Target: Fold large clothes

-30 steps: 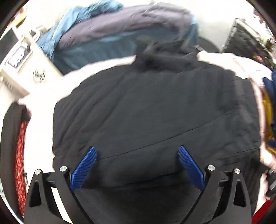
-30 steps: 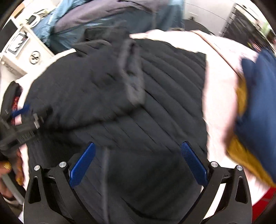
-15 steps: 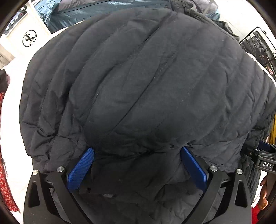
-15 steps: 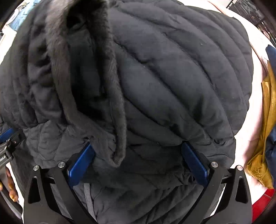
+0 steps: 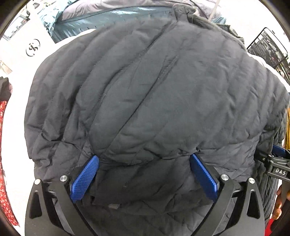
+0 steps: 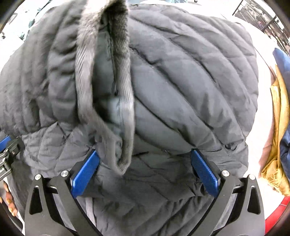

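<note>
A large black quilted jacket (image 5: pixel 154 94) fills the left wrist view, lying on a white surface (image 5: pixel 16 116). It also fills the right wrist view (image 6: pixel 181 90), where its fur-trimmed hood (image 6: pixel 108 76) runs down the middle. My left gripper (image 5: pixel 144 159) is open, its blue pads wide apart with the jacket's folded edge bulging between them. My right gripper (image 6: pixel 145 154) is open in the same way, pressed into the jacket's near edge. The right gripper's body shows at the right edge of the left wrist view (image 5: pixel 275 163).
A teal and grey coat (image 5: pixel 108 16) lies behind the jacket. A white box with a round logo (image 5: pixel 32 47) is at the far left, a black wire rack (image 5: pixel 268 49) at the far right. Yellow and navy clothes (image 6: pixel 279 127) lie to the right, red patterned fabric (image 5: pixel 3 163) to the left.
Both grippers have dropped down close onto the jacket from a higher, farther view. The jacket's near edge now bulges between both pairs of open pads. The hood trim hangs slightly lower.
</note>
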